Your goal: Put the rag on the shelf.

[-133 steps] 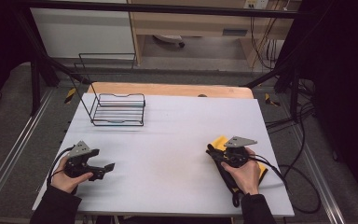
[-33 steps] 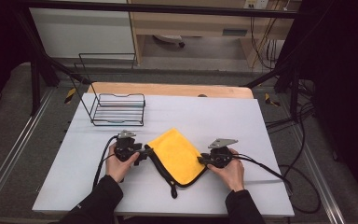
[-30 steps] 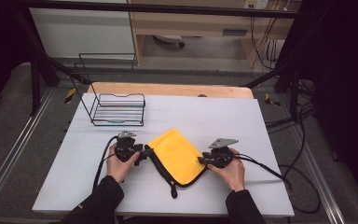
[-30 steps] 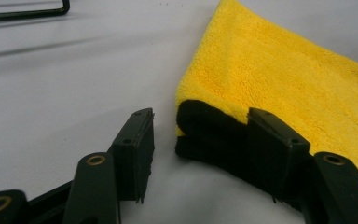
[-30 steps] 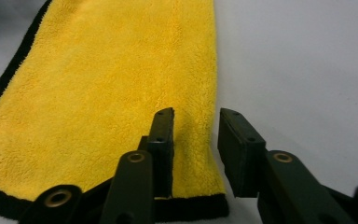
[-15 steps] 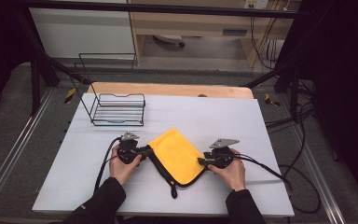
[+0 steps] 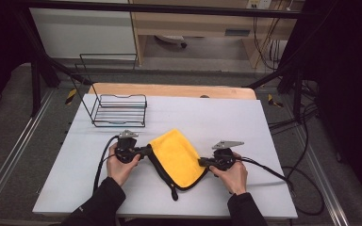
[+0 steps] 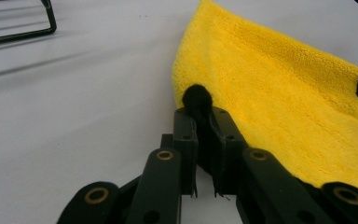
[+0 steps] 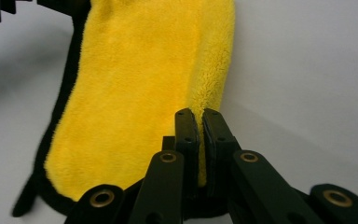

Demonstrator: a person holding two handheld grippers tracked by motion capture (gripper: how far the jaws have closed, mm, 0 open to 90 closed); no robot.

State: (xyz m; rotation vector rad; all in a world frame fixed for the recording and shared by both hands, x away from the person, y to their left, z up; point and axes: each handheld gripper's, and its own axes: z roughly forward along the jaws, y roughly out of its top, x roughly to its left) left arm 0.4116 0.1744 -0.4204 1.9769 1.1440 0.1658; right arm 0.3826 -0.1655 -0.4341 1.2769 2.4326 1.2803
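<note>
A yellow cloth (image 7: 176,157) with black trim lies folded in the middle of the white table (image 7: 264,132). My left gripper (image 7: 147,151) is at its left corner. In the left gripper view the jaws have just been closing and my left gripper (image 8: 203,114) now pinches the black-trimmed corner of the cloth (image 8: 279,93). At the cloth's right edge my right gripper (image 7: 201,163) has also just closed. The right gripper view shows my right gripper (image 9: 196,116) shut with the fluffy edge of the cloth (image 9: 130,93) between the pads.
A black wire rack (image 7: 120,110) stands at the table's far left, and its wire (image 8: 28,28) shows beyond the left gripper. A wooden board (image 7: 169,89) runs along the far edge. A black loop (image 7: 173,195) hangs from the cloth's near end. Cables trail from both grippers.
Both hands have come in from the table's sides to the cloth, which now lies spread between them. Over the last second the left gripper has shifted slightly at the cloth's corner.
</note>
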